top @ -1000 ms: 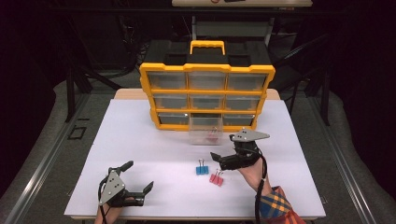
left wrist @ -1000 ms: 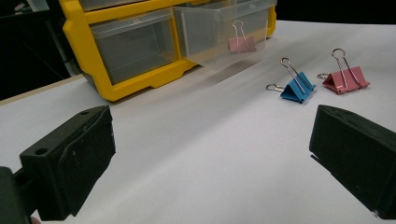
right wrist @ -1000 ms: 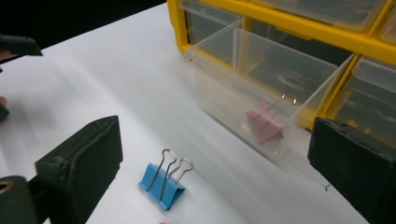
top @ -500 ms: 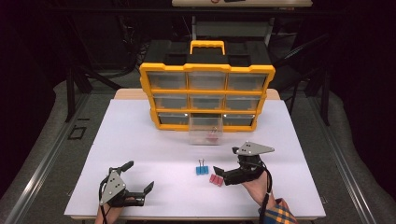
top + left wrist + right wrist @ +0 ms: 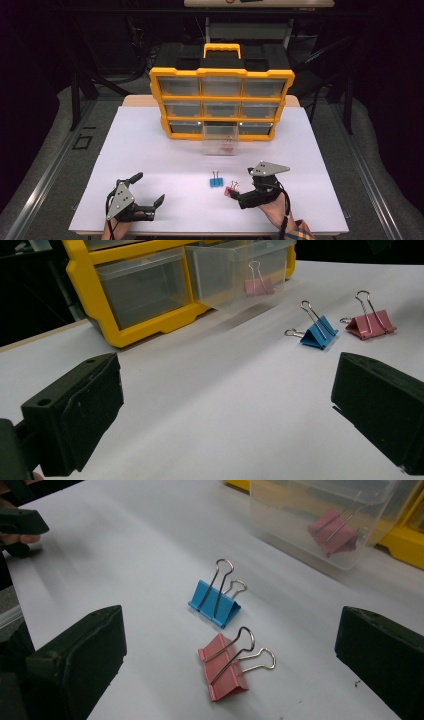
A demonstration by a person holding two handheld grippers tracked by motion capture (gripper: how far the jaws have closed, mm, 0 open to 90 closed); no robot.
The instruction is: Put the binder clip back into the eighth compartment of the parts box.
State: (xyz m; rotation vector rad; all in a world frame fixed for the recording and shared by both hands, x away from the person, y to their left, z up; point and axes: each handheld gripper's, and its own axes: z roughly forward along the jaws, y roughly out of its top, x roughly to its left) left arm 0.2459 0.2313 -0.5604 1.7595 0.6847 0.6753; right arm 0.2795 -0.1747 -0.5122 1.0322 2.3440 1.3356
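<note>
Your left gripper (image 5: 150,207) rests low on the white table (image 5: 150,150) with its jaws spread wide and nothing between them; leave it parked there, well to the side of the clips, so it does not crowd the pick. Ahead of it and off to its right lie the blue binder clip (image 5: 318,333) and the pink binder clip (image 5: 372,323), with the pulled-out clear drawer (image 5: 240,275) of the yellow organizer (image 5: 222,102) beyond them.

Your right gripper (image 5: 235,195) is the working one: its jaws stand wide apart and hold nothing, and the pink binder clip (image 5: 227,667) lies on the table just ahead, between the two jaws and a little toward the left one. The blue binder clip (image 5: 215,602) sits just beyond it, close but apart. Lower the jaws straight down astride the pink body, not the wire handles, which would likely spring or roll. Centre the clip first, keep clear of the blue one, then close firmly. The drawer, already holding another pink clip (image 5: 332,530), sits farther ahead to the right, which looks like the drop point.
</note>
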